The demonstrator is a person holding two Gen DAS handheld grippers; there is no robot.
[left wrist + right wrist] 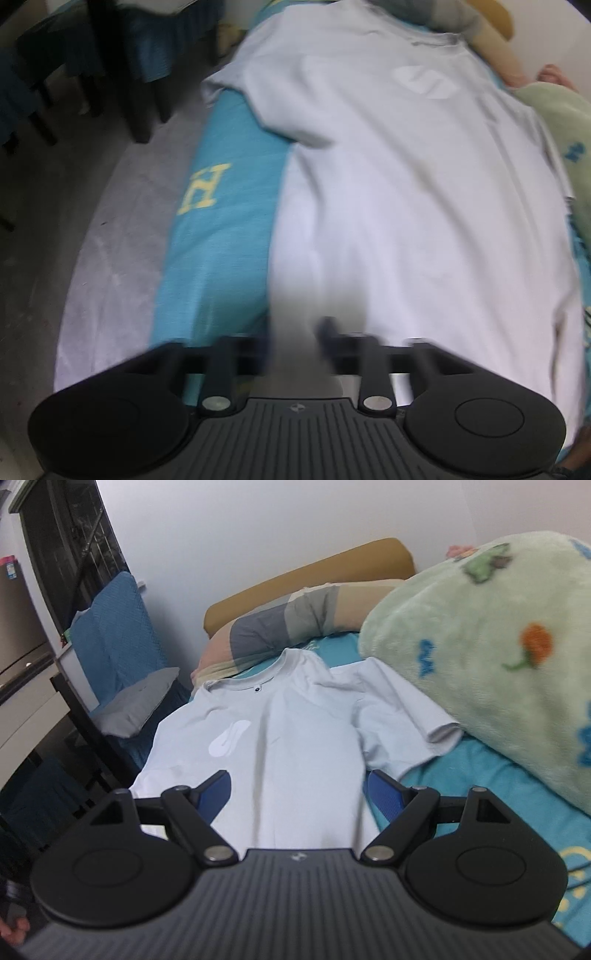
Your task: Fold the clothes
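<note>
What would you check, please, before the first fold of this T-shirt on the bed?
1. T-shirt spread flat, front up: ok.
2. Right sleeve clear of the green blanket: not ok, its end touches the blanket.
3. Right gripper open, straddling the hem: ok.
4. Left gripper state: cannot tell, blurred.
5. Left sleeve on the bed: not ok, its end hangs over the edge.

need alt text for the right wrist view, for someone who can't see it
A pale blue t-shirt lies spread flat, collar away from the camera, on a turquoise bedsheet. The right gripper hangs over its lower hem with blue fingers wide apart, holding nothing. A green fleece blanket is heaped at right, overlapping one sleeve; a striped pillow lies beyond the collar.
</note>
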